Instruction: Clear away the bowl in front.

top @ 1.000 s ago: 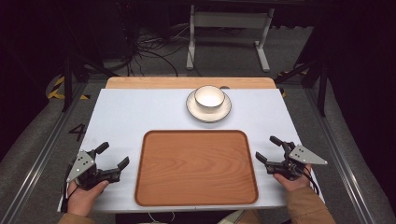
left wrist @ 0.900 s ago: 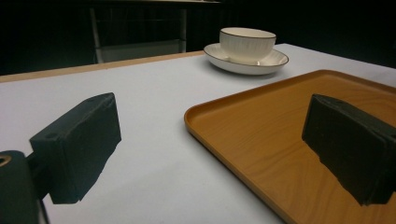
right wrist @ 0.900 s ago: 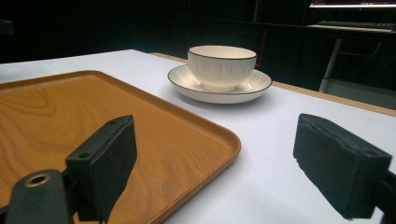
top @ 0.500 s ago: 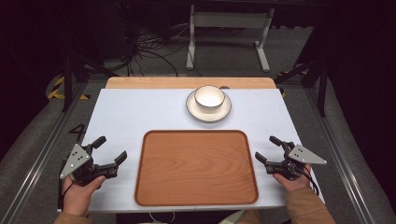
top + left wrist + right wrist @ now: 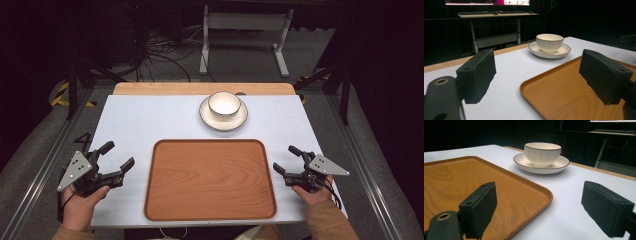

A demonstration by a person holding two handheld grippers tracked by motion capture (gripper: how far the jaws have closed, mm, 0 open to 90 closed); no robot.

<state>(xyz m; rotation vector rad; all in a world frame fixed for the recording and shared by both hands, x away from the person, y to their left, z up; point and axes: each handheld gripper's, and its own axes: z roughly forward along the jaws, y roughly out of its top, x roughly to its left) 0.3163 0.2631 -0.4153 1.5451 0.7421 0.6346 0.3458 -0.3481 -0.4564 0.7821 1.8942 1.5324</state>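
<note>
- The bowl [image 5: 223, 104] sits upright in its saucer [image 5: 223, 119] at 12 o'clock on my bench [image 5: 140, 120], just short of the far wooden strip; from the left tool view the bowl [image 5: 549, 42] is centred on the saucer [image 5: 549, 51] and looks empty as far as I can see inside.
- The wooden tray [image 5: 210, 178] lies flat in the middle, its far edge near the saucer but apart from it, with a band of bare white surface between them. Its near edge runs close to the bench's near edge.
- My left tool [image 5: 120, 162] is at 8 o'clock, held in my left hand [image 5: 82, 205], its jaws spread wide and gripping nothing. In the left tool view the tray's raised corner [image 5: 524, 87] sits between the two pads.
- My right tool [image 5: 287, 159] is at 4 o'clock in my right hand [image 5: 312, 192], jaws likewise wide and empty, just beside the tray's right rim and apart from it.
- From the right tool view the tray's rounded corner [image 5: 547, 195] lies between the pads, with open white surface running to the saucer [image 5: 541, 166].
- Bare bench flanks the saucer at 10 and 2 o'clock.
</note>
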